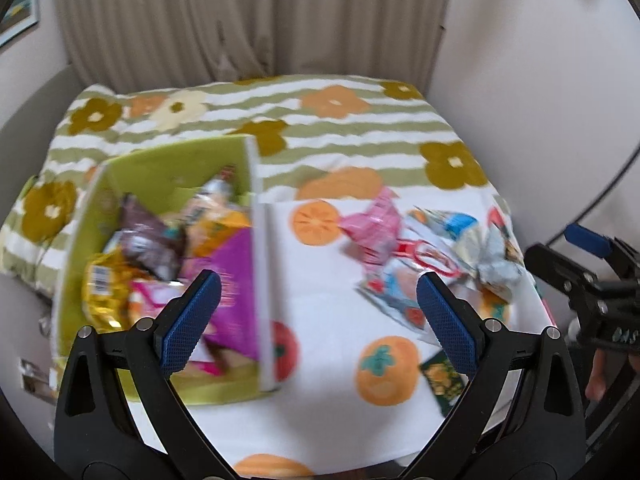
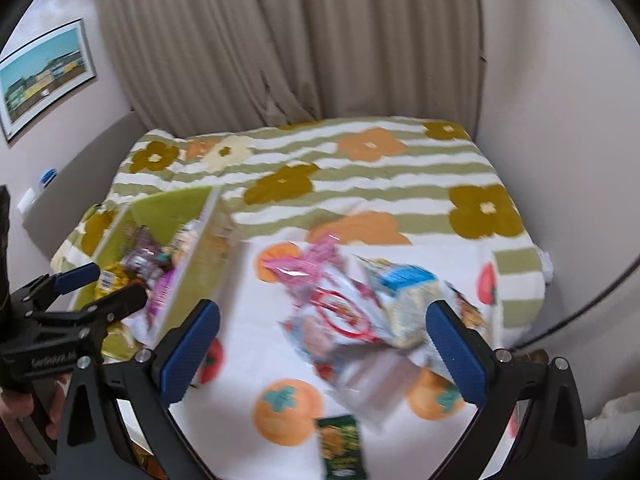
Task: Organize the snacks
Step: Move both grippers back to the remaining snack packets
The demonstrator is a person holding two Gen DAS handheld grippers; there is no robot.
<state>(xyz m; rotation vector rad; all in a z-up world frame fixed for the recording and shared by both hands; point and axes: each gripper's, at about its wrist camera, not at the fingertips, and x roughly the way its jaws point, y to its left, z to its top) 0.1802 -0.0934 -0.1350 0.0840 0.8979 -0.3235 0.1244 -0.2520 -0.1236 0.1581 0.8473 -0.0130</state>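
Snack pile (image 2: 360, 312) ahead of wide-apart right gripper (image 2: 322, 354), green box (image 2: 172, 204) left

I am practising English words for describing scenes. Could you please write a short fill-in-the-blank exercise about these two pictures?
1. The snacks already sorted lie inside a ____ box.
2. The small dark green packet lies ____ the box, on the white cloth.
3. The left gripper and the right gripper both hold ____.
4. The cloth is printed with orange ____.

Missing words: green; outside; nothing; fruits
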